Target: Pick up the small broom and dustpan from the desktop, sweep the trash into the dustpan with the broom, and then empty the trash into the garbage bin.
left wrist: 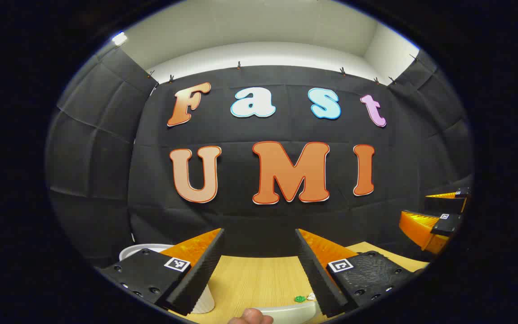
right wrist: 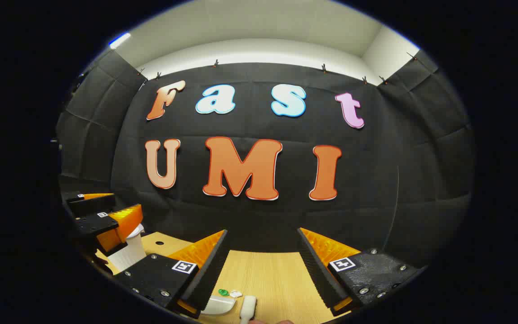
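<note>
Fingers of left gripper (left wrist: 259, 265) and right gripper (right wrist: 261, 265) spread, held level above desktop (right wrist: 277, 279), dustpan (right wrist: 217, 305) and trash (right wrist: 224, 292) seen at lower frame between right fingers.

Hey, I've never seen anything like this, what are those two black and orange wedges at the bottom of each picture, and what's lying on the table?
Those wedges are the two fingers of a handheld gripper; a person holds one in each hand. Each picture comes from a camera riding on one gripper, looking forward along its fingers.

The left gripper and the right gripper both stand open, holding nothing.

Below them is a light wooden table. On it lie a white plastic dustpan, a white broom handle beside it, and small green and white trash scraps. A white ribbed garbage bin stands at the table's left, partly behind the other gripper. A bit of the person's hand shows at the bottom of the left gripper view.
</note>
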`<state>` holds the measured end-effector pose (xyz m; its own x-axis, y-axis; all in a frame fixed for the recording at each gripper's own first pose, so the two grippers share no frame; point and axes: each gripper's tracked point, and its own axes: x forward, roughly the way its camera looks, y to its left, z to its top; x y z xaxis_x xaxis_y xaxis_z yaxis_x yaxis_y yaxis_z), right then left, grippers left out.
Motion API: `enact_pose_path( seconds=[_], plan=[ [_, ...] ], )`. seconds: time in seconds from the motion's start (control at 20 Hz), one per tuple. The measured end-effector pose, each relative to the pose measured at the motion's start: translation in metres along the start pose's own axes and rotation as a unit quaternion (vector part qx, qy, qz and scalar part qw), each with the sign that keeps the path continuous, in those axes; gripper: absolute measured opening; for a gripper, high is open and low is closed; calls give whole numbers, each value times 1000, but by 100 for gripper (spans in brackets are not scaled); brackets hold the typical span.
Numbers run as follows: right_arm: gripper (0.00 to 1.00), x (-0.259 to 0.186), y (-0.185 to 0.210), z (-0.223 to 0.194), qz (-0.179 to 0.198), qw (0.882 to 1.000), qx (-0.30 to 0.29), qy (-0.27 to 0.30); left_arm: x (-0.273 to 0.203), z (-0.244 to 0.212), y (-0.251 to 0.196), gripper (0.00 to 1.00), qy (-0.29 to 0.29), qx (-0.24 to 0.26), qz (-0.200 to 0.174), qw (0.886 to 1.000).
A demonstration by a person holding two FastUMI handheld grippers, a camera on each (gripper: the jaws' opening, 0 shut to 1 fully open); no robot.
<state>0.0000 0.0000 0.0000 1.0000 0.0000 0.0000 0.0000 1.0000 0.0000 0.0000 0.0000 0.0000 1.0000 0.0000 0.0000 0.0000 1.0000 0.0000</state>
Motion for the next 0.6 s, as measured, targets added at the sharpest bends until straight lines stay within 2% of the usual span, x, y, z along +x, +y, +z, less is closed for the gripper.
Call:
enact_pose_path(
  seconds=[0.15, 0.6],
  plan=[
    [92, 3, -2, 8, 12, 1000, 22, 4, -5, 11, -19, 95, 4, -6, -2, 1000],
    [92, 12, 16, 2, 59, 998, 25, 15, 1, 5, -9, 94, 34, 6, 37, 999]
  ],
)
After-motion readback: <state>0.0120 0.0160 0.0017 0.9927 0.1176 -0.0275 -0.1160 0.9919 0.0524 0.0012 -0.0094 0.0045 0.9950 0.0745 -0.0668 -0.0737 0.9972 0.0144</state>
